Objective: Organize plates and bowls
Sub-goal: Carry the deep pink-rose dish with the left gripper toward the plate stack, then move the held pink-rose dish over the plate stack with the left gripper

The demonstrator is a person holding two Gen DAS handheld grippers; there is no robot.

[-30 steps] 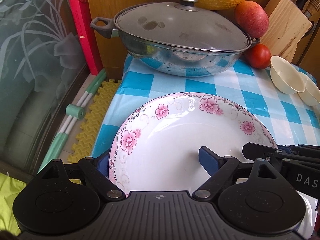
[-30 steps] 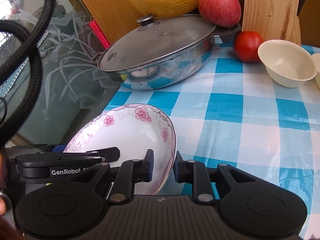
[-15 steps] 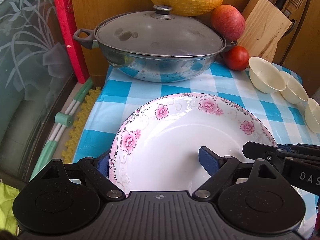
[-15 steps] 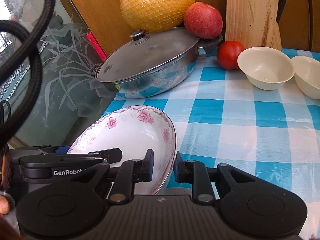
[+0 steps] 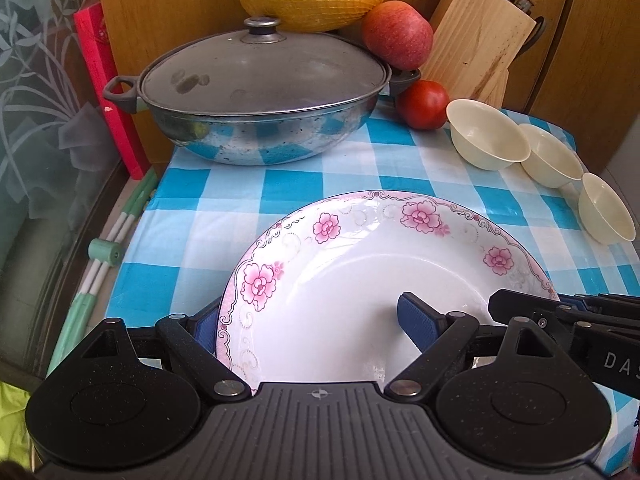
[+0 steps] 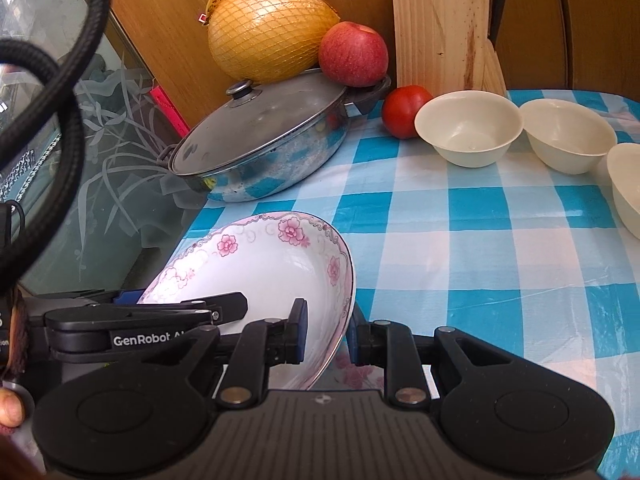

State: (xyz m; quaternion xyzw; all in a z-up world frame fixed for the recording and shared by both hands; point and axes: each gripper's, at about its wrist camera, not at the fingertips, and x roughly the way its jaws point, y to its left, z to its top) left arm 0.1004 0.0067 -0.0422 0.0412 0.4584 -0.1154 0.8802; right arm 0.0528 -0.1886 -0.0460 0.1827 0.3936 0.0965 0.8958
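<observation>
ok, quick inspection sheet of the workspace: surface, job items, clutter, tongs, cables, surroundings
Surface: blue-white checked cloth.
Job's things: floral plate held tilted; three cream bowls in a row, upright, empty.
Clutter: lidded pan, netted pomelo, apple resting on the pan's rim, tomato, knife block.
Tongs: right tongs shut on the plate's rim; left tongs spread wide across the plate's edge.
Cables: black cable, left of view.
Surroundings: etched glass panel, wooden wall.

Both grippers show black ribbed bodies, round hubs, silver pivot screws and blue finger pads point(image 5: 416, 318); white "GenRobot" lettering marks the left gripper point(image 6: 176, 312), and a black braided cable point(image 6: 68, 80) loops overhead.
</observation>
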